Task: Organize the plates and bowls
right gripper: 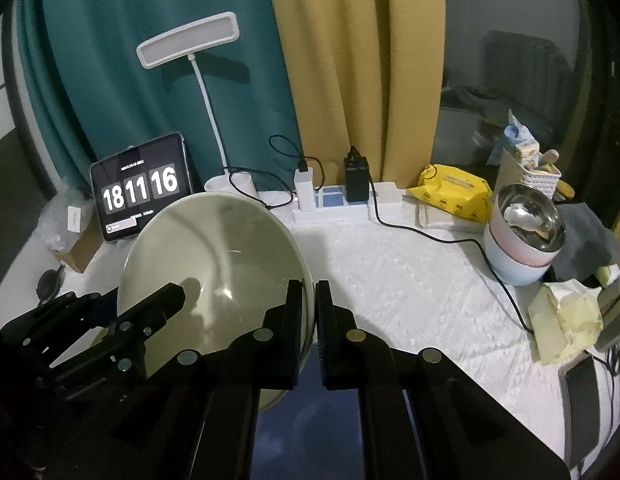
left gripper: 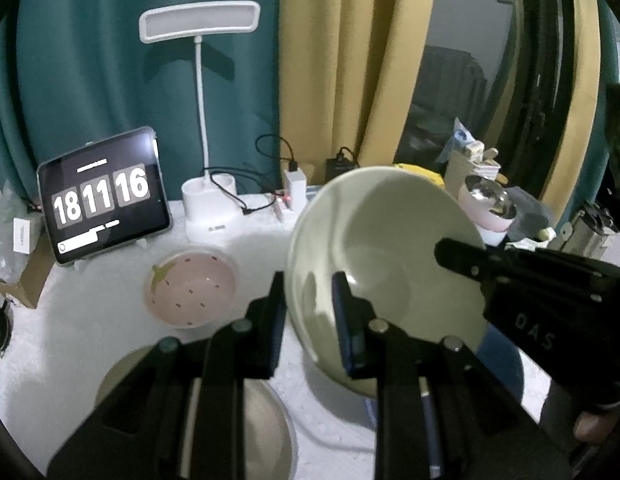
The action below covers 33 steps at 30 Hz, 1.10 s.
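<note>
In the left wrist view, the left gripper (left gripper: 310, 312) pinches the left rim of a large pale green ceramic plate (left gripper: 381, 248) in the middle of the frame; one finger lies inside the plate, the other behind its rim. The plate is tilted and appears lifted off the white tablecloth (left gripper: 110, 328). A pink strawberry-patterned bowl (left gripper: 190, 286) stands at centre left, and a beige bowl (left gripper: 266, 432) sits at the bottom, partly hidden.

In the right wrist view, the right gripper (right gripper: 308, 320) has its fingers pressed nearly together on the right rim of the same plate, in the lower left of the frame. A steel bowl with a spoon (right gripper: 525, 220) stands at the right.

To do this carry well, I judge both hands should move together at one height, so the rim does not slip.
</note>
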Motion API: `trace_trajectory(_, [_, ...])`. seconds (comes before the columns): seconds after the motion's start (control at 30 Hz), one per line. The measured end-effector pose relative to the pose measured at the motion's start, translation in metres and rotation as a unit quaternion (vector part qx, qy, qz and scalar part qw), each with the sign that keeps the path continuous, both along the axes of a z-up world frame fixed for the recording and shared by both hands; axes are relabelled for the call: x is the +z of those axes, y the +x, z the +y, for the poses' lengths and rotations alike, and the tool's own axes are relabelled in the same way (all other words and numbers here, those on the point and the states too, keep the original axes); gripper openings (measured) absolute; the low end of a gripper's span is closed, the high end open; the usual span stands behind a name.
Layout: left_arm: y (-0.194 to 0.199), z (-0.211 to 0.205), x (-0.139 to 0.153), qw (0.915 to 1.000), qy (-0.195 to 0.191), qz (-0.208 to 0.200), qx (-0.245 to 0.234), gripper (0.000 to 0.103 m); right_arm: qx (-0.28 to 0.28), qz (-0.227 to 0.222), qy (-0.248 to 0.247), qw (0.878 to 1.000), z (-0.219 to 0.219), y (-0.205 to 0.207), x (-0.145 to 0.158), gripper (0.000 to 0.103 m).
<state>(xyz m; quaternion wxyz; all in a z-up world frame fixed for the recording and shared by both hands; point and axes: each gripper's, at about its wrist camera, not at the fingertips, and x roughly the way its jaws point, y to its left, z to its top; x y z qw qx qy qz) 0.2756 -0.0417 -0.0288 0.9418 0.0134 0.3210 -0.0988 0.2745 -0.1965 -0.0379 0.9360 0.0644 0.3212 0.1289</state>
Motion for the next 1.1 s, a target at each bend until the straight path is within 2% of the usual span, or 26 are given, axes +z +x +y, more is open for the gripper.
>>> trace_trajectory(0.33, [-0.017, -0.022, -0.006, 0.9998, 0.005, 0.009, -0.016, 0.023, -0.013, 0.008, 0.008, 1.000, -0.022, -0.020, -0.010, 0.007])
trace_trajectory(1.1, [-0.029, -0.069, -0.051, 0.9967, 0.039, 0.059, -0.039, 0.023, -0.030, 0.053, 0.025, 0.998, -0.061, -0.035, -0.060, 0.007])
